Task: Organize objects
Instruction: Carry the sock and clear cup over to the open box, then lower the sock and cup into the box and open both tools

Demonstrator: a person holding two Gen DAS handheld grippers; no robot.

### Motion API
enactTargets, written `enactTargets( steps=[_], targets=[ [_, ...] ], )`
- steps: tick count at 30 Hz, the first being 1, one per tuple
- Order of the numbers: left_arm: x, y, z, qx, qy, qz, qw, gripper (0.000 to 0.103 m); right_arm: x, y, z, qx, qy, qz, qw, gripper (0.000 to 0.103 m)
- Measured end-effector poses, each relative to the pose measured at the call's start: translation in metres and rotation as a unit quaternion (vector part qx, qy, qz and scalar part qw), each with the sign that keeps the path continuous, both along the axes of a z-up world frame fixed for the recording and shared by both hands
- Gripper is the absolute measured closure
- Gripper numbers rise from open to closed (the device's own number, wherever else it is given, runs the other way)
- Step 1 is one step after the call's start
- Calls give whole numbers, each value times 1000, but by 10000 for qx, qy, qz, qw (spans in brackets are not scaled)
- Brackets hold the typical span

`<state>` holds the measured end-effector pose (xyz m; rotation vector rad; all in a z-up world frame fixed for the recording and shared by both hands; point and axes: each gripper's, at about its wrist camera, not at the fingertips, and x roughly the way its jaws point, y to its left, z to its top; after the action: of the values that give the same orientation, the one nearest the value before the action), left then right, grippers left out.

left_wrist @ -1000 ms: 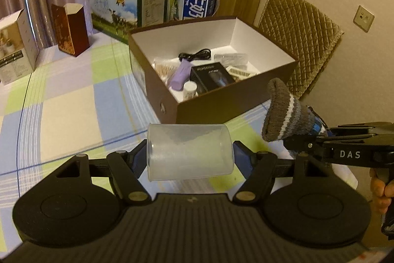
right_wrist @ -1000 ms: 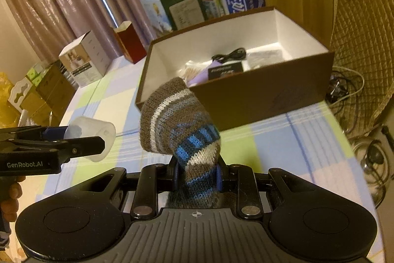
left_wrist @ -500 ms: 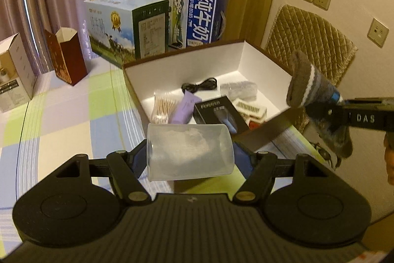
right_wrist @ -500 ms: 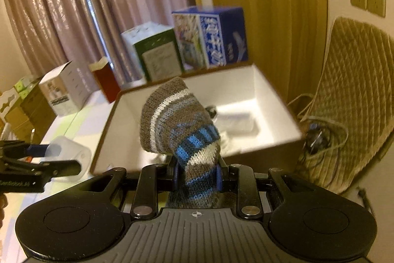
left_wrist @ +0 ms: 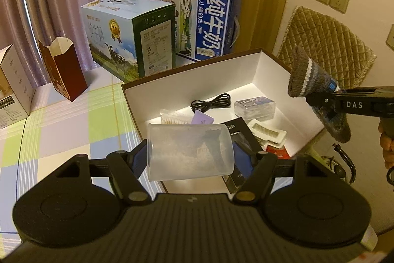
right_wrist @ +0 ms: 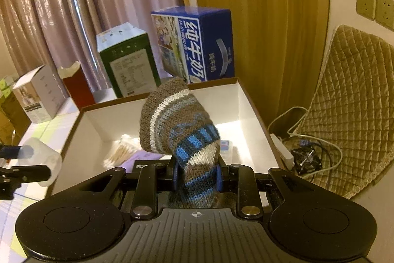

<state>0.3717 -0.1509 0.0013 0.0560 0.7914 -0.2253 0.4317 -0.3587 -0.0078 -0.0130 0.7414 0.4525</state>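
Note:
My left gripper (left_wrist: 190, 157) is shut on a clear plastic cup (left_wrist: 189, 150) lying sideways, held above the near edge of the open brown box (left_wrist: 204, 75). My right gripper (right_wrist: 197, 175) is shut on a striped knitted sock (right_wrist: 179, 125), brown with blue and white bands, above the box's near right side. From the left wrist view the sock (left_wrist: 310, 80) and right gripper (left_wrist: 327, 100) hang over the box's right wall. In the box lie a black cable (left_wrist: 211, 101), a purple item (left_wrist: 203, 118), cotton swabs (left_wrist: 172, 116), a clear case (left_wrist: 254, 106) and a black carton (left_wrist: 237, 132).
A green milk carton (left_wrist: 130, 36), a blue milk carton (left_wrist: 197, 21), a dark red paper box (left_wrist: 62, 70) and a white box (left_wrist: 12, 90) stand behind on the checked tablecloth (left_wrist: 73, 130). A quilted chair (right_wrist: 352, 110) with cables and a small fan (right_wrist: 306, 159) stands to the right.
Both grippers rose and moved forward over the box, carrying the cup and the sock; the box interior now lies below them. Neither grip has changed.

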Motion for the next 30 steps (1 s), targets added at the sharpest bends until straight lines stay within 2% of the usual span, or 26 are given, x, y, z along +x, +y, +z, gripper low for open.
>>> enactTargets(
  steps=[7, 10, 11, 12, 14, 15, 22, 25, 30],
  targets=[
    [18, 0, -8, 63, 123, 67, 9999, 35, 28, -1, -21, -105, 162, -47, 9998, 79],
    [25, -1, -13, 79, 175, 86, 9998, 35, 39, 0, -30, -140, 140, -50, 9998, 73],
    [27, -2, -14, 84, 194, 94, 9997, 35, 41, 0, -32, -149, 136, -48, 9998, 69],
    [28, -3, -15, 85, 212, 94, 9997, 35, 44, 0, -34, -155, 143, -46, 9998, 57],
    [32, -4, -17, 92, 239, 95, 9996, 35, 47, -1, -36, -136, 68, -64, 9999, 45],
    [33, -4, -18, 100, 252, 98, 9996, 35, 46, -1, -36, -125, -2, -60, 9999, 43],
    [43, -8, -26, 141, 350, 101, 9992, 35, 49, -4, -40, -95, 100, -35, 9999, 41],
    [48, -10, -30, 130, 418, 66, 9990, 51, 48, -5, -43, -89, 161, -14, 9998, 40],
    [57, -14, -39, 197, 520, 41, 9984, 52, 47, -6, -44, -36, 222, 0, 9997, 40]
  ],
)
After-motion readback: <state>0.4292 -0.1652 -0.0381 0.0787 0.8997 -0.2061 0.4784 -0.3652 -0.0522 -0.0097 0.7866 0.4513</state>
